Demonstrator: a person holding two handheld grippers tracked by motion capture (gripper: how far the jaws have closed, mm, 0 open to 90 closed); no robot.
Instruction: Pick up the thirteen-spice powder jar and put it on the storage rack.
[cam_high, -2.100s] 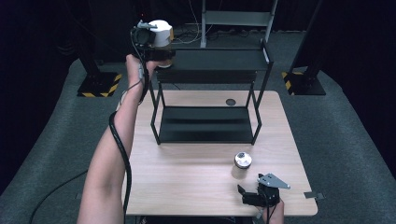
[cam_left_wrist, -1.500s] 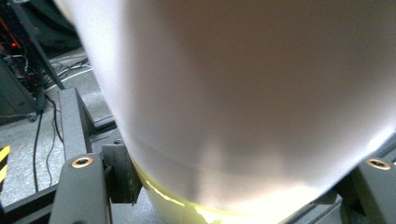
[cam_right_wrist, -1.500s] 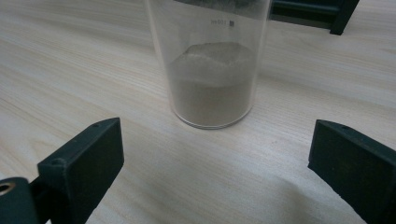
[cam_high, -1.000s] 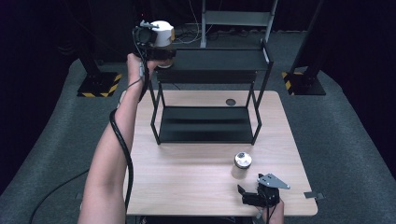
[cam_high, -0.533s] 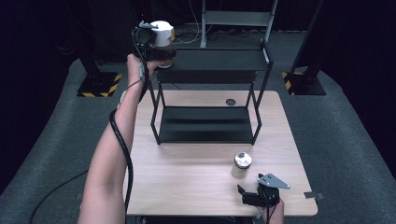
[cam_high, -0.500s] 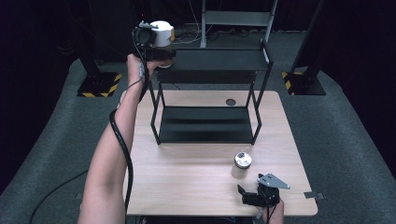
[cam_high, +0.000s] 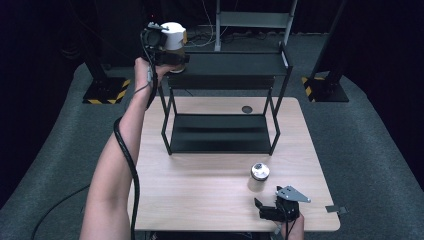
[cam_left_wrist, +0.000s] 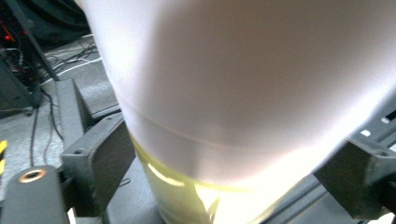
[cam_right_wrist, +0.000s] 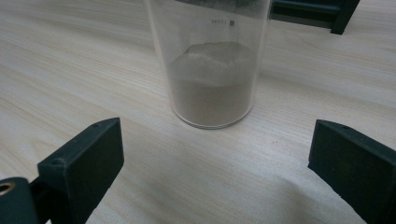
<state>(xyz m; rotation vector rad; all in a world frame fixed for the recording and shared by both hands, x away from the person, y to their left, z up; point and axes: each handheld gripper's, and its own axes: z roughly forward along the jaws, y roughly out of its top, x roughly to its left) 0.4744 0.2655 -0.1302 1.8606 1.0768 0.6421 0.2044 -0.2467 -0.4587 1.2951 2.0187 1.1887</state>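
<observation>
High view: bench (cam_high: 200, 185) evenly lit from above, surroundings fall off to near black; soft shadow beneath the shelf rack (cam_high: 220, 135). Left gripper view: white-capped jar (cam_left_wrist: 243, 93) far too close, blurred and blown out, with yellow glare low down. Right gripper view: sharp and bright, with soft shadows around the clear powder jar (cam_right_wrist: 210, 65).

A recording lab or studio is showing here: black curtains are hanging behind the wooden table (cam_high: 200, 190), grey carpet (cam_high: 360, 130) is lying around it, hazard-striped stand feet (cam_high: 105, 92) are flanking it, and cables (cam_high: 205, 37) are trailing beyond it.
</observation>
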